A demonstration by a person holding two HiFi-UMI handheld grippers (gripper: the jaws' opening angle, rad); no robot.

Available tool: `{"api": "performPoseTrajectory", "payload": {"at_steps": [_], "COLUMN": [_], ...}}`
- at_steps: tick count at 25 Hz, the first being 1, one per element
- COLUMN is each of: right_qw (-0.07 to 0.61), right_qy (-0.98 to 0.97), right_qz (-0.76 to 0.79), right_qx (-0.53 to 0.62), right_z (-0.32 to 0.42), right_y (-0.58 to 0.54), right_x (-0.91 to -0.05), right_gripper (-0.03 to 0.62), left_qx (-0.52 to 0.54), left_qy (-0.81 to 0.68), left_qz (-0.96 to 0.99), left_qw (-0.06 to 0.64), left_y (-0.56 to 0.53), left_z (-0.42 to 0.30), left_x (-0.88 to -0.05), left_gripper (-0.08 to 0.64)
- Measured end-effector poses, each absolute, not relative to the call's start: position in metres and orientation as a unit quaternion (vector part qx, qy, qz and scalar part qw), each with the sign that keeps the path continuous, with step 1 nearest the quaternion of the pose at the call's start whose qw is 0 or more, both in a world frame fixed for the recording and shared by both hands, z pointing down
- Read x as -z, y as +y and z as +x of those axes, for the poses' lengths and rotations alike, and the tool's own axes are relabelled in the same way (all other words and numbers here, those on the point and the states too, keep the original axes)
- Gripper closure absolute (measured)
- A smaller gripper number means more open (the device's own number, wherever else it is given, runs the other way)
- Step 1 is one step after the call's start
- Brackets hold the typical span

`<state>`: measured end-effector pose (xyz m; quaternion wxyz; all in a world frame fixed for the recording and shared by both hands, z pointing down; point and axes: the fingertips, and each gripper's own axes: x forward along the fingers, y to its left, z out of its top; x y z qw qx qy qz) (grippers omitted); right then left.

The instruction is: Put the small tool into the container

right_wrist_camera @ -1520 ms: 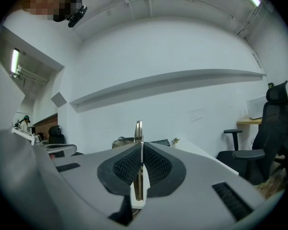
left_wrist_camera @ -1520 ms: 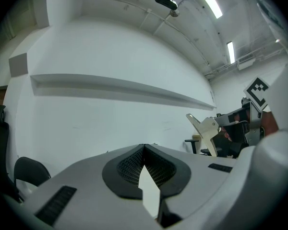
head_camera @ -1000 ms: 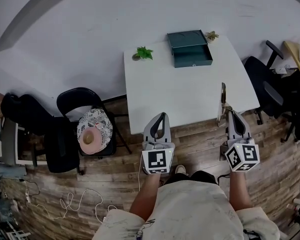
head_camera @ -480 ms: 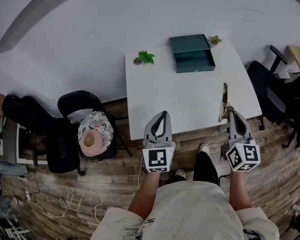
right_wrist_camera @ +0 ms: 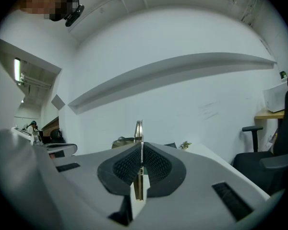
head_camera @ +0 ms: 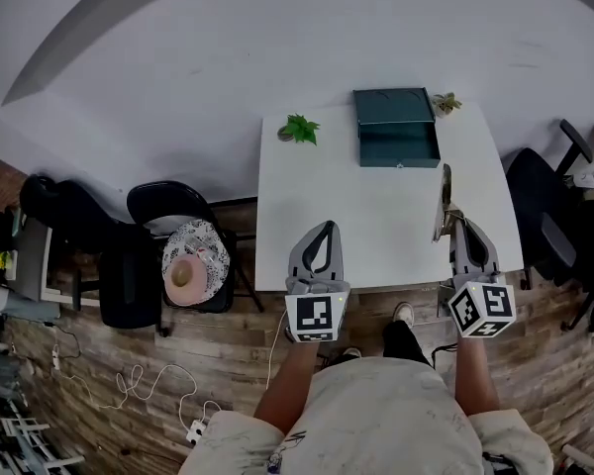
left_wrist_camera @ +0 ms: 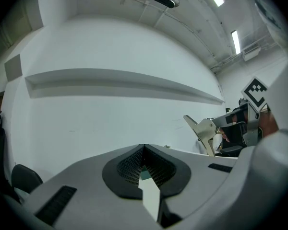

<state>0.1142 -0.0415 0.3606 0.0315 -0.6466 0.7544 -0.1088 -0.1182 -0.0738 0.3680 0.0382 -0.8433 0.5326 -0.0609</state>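
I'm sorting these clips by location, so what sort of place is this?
Probably an office or workroom: a white table set against a plain white wall, black office chairs beside it, and loose cables on the wood-plank floor.

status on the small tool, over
Right gripper shut on small tool. Left gripper shut, empty. Container open at table's far edge, nothing in between.
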Motion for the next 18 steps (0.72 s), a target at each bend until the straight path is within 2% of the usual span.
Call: {"api": "performPoseTrajectory", "payload": {"at_steps": [18], "right_qw": [0.05], "right_qy": [0.77], "right_qz": [-0.623], "right_qx": [0.129], "right_z": [0.205], "right_y": [-0.116], "right_x": [-0.364], "right_gripper": [0.575], "left_qx": [0.078], "left_qy": [0.549], "left_qz": [-0.831], "left_qw": [0.053], "left_y": [-0.137], "left_z": [-0.022], "left_x": [-0.357], "left_gripper": [0.554]}}
